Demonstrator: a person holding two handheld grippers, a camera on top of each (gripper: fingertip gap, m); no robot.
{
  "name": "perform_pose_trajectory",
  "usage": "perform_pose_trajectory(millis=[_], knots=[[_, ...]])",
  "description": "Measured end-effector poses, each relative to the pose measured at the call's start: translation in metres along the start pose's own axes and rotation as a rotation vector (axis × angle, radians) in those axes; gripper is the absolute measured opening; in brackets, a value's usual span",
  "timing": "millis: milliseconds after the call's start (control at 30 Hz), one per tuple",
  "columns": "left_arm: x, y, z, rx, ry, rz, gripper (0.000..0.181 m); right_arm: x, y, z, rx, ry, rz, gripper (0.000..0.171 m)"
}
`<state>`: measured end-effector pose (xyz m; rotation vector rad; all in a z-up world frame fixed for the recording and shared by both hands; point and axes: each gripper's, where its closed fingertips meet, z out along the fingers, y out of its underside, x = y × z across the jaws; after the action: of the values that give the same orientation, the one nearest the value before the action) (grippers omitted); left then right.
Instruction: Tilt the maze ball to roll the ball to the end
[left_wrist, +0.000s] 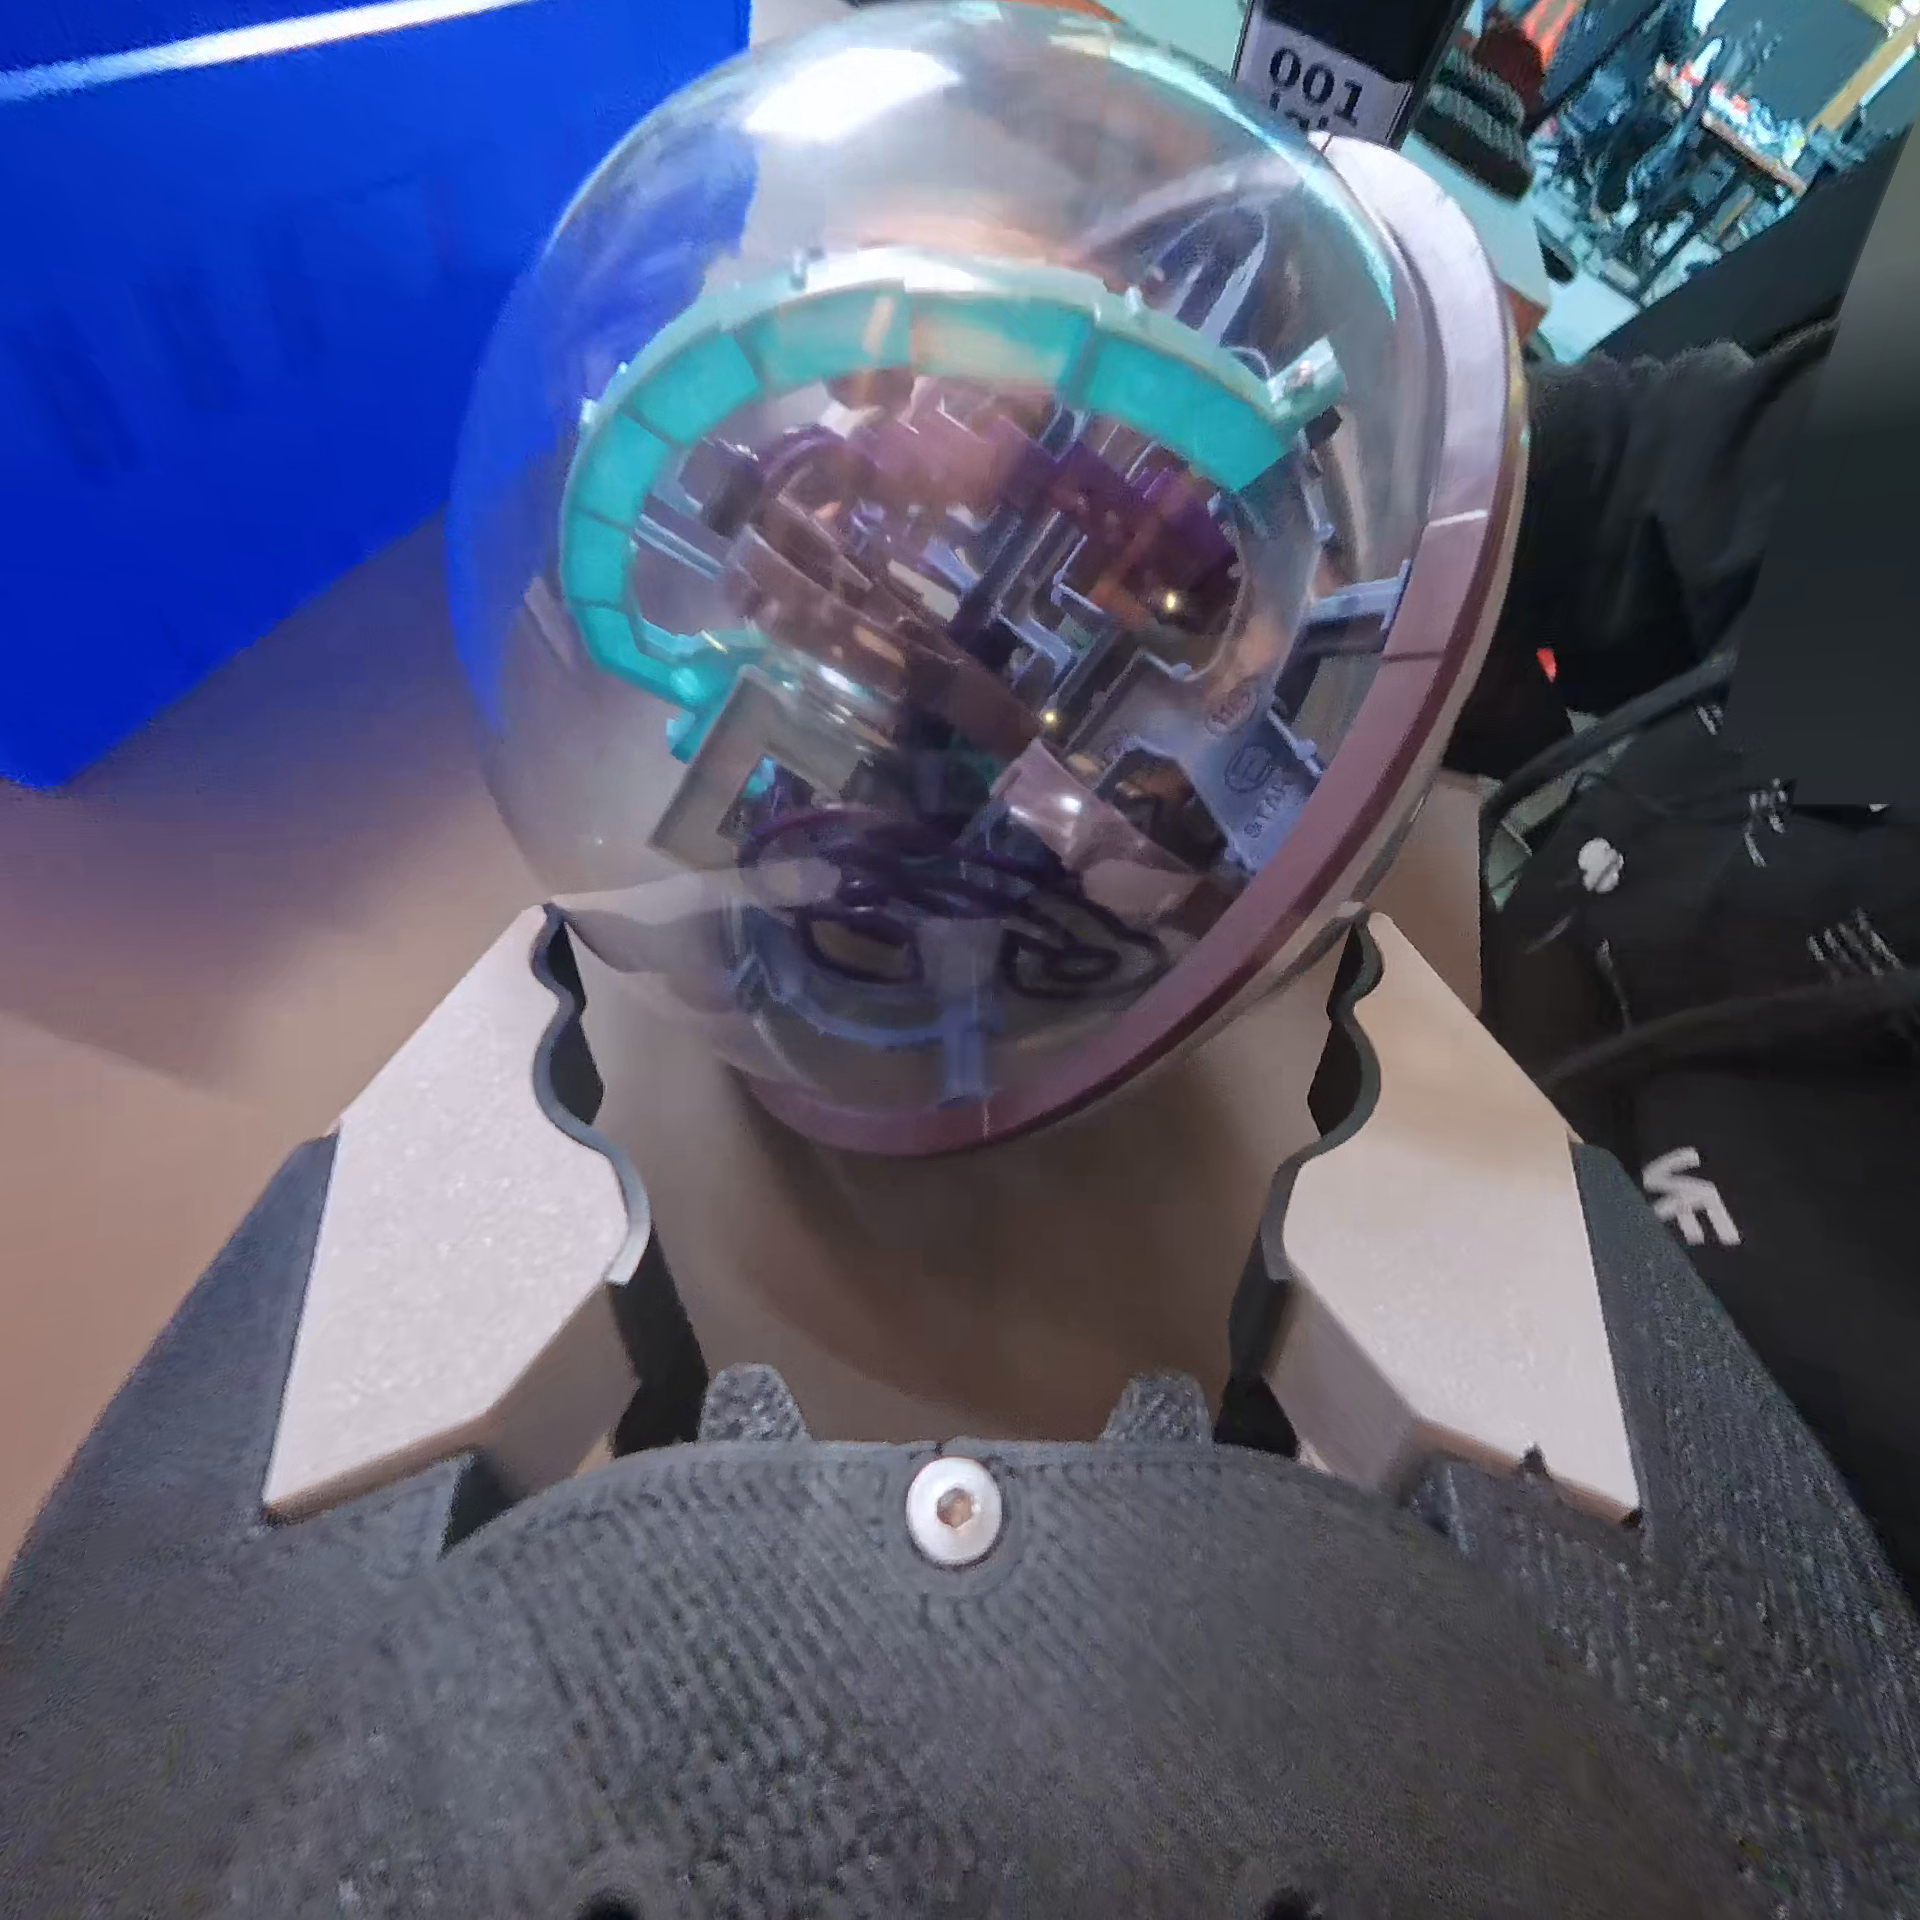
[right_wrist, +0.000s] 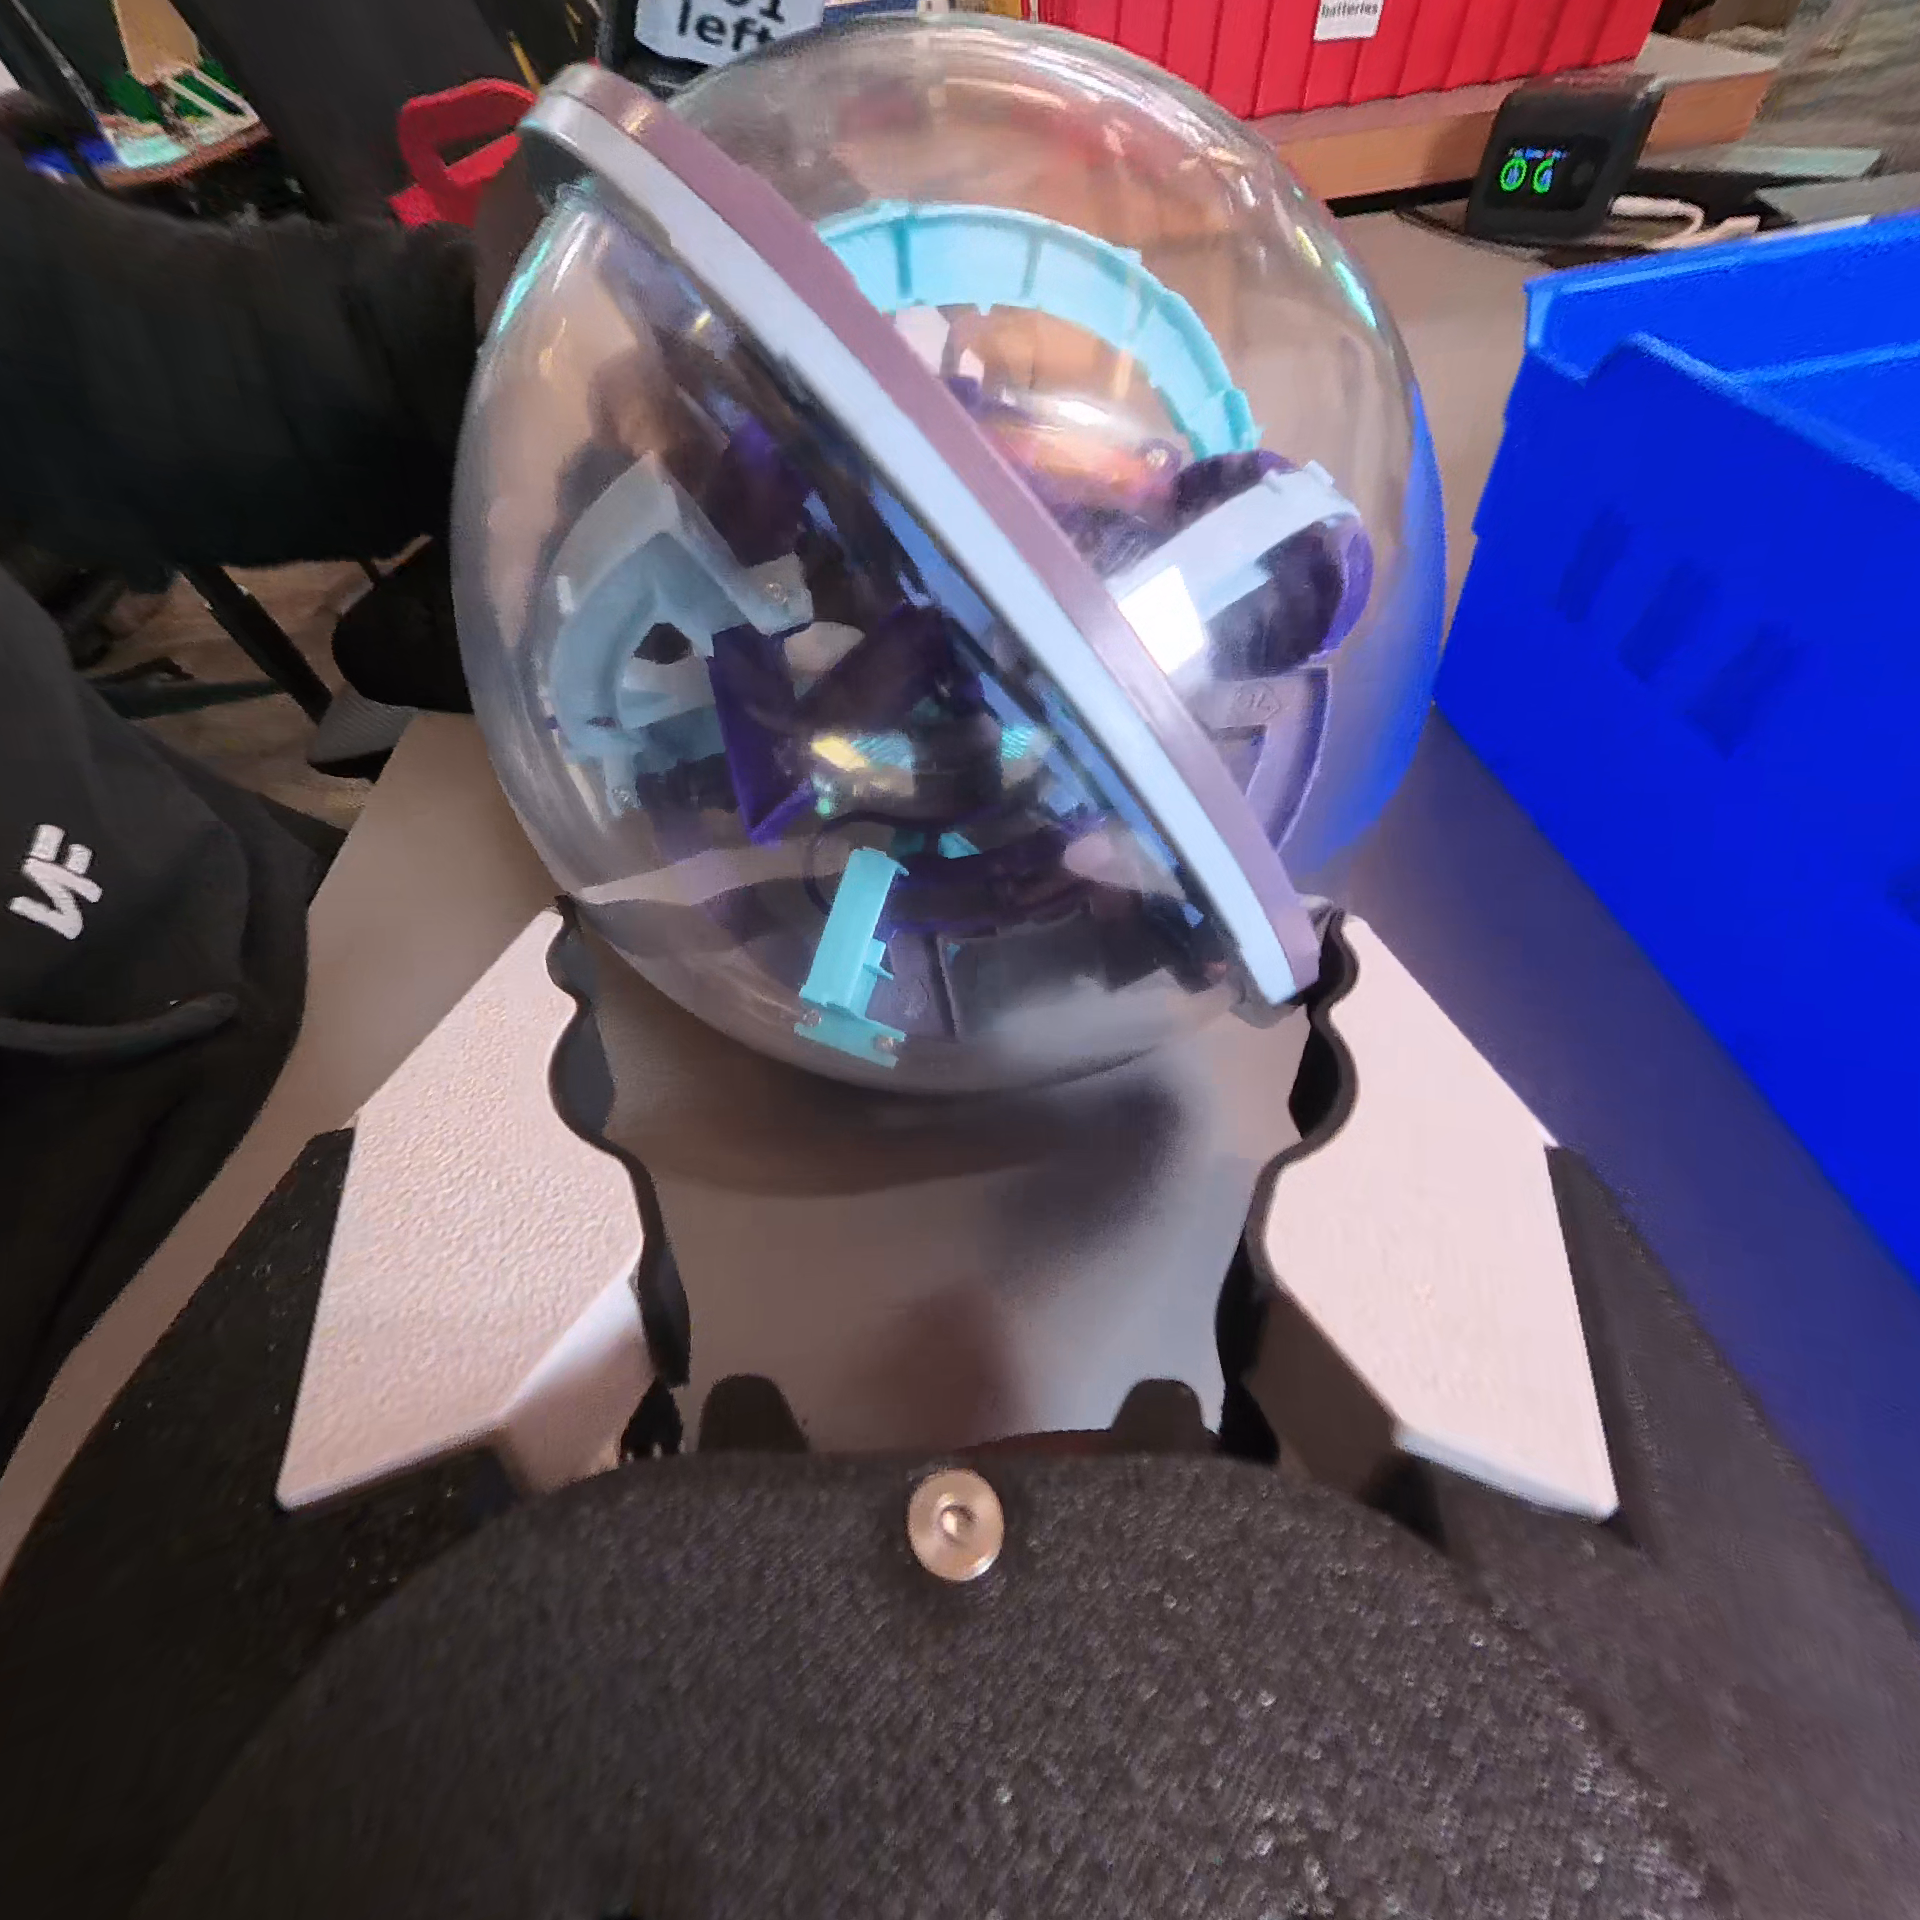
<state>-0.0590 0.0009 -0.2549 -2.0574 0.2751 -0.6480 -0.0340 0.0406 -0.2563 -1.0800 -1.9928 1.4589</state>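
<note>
You've got the maze ball (left_wrist: 987, 623) pinned between both grippers right now, one from each side. The left gripper (left_wrist: 956, 966) has its fingers (left_wrist: 457, 1174) spread wide with the tips against the lower curve of the sphere, and the right gripper (right_wrist: 951, 956) is doing the same from the opposite side. Neither pair closes around it, so what holds the ball up seems to be the two grippers pushing toward each other, with the shell sitting just past the fingertips in both wrist views.

What I'd worry about: that clear shell looks slick, and your contact is low on the curve. If either hand eases off or the two drift apart while you tilt, the ball could pop up and out from between the tips and drop to the desk (right_wrist: 416, 831) below. On the right side one fingertip sits right at the grey equator ring (right_wrist: 935, 499) — it could catch there and jerk the rotation, which would knock the little ball off its track. I can't pick out that little ball for sure; there's a shiny round bit (left_wrist: 1184, 613) deep in the purple tracks, but it's blurry.

Pose-wise, both grippers point roughly level and inward at each other, and the ring runs on a steep diagonal, so the sphere is well tilted. The blue bin (right_wrist: 1714, 623) is just outside your right gripper's outer finger — don't bump it when you swing.
</note>
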Motion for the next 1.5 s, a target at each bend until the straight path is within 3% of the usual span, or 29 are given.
perform_pose_trajectory(millis=[700, 1167, 1500], knots=[[-0.003, -0.019, -0.002, 0.161, -0.064, 0.065, 0.141, -0.001, 0.011, 0.007, -0.065, 0.009, 0.131, 0.137], [0.013, -0.028, 0.000, 0.213, -0.216, 0.371, 0.136, -0.007, 0.039, 0.008, -0.239, 0.033, 0.041, 0.136], [0.002, -0.030, 0.000, 0.224, -0.180, 0.148, 0.134, -0.002, 0.026, 0.002, -0.139, -0.011, 0.163, 0.135]])
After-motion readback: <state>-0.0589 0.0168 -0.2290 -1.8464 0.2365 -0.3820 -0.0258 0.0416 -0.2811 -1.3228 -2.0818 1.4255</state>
